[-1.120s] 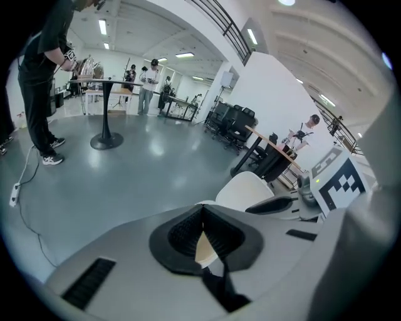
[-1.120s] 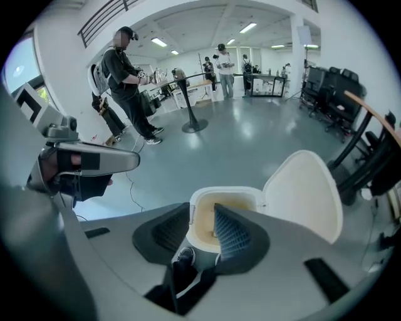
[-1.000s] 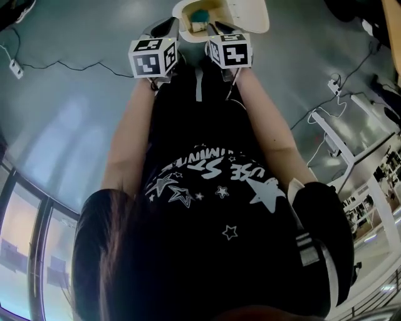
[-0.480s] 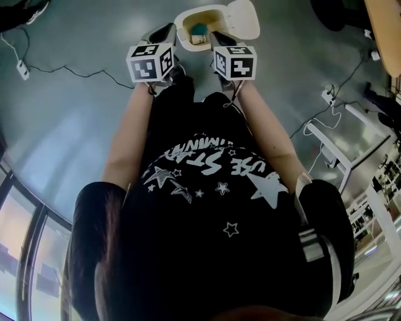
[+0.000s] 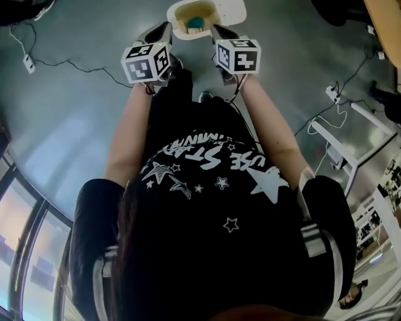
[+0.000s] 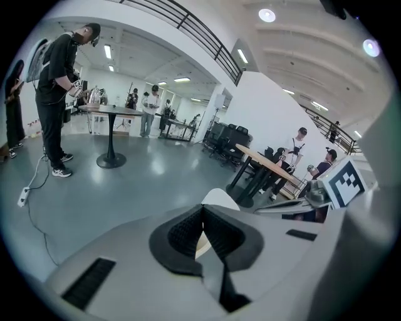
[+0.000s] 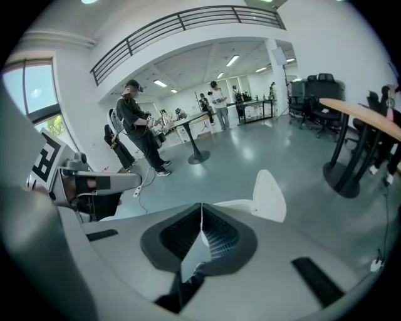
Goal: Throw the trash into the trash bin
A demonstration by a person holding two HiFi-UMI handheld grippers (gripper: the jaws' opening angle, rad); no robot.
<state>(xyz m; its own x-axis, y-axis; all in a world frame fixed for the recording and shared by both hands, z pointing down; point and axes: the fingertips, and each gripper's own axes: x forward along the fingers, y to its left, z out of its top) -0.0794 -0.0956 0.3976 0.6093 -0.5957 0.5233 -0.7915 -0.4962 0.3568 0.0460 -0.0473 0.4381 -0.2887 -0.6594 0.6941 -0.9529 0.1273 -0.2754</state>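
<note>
In the head view, the trash bin (image 5: pixel 177 12) stands on the grey floor (image 5: pixel 69 125) at the top of the frame, straight ahead of the person. Its lid (image 5: pixel 232 7) is tipped open to the right. A teal piece of trash (image 5: pixel 196 23) lies inside, with something pale beside it that is too small to name. The left hand-held gripper (image 5: pixel 161 29) and the right hand-held gripper (image 5: pixel 216 31) point down at the bin, one near each side of its rim. Whether either touches the rim cannot be told from here.

In the left gripper view, the ribbed pads meet at their tips with nothing between them, so this hand-held gripper is closed and empty. Only a pale sliver of the bin shows through the gap lower down, and the lid rises just beyond the tips.

In the right gripper view, the jaws are likewise pressed together and hold nothing. The lid stands upright past them, with the bin's rim curving in from its left.

With both hand-held grippers empty and trash already in the bin, the throw looks done, so the risk now lies in the bin itself. It seems light, and the closed tips sit near its rim on both sides. A careless sweep sideways could clip the rim or the raised lid — enough, probably, to tip the bin and spill the trash back onto the floor.
</note>
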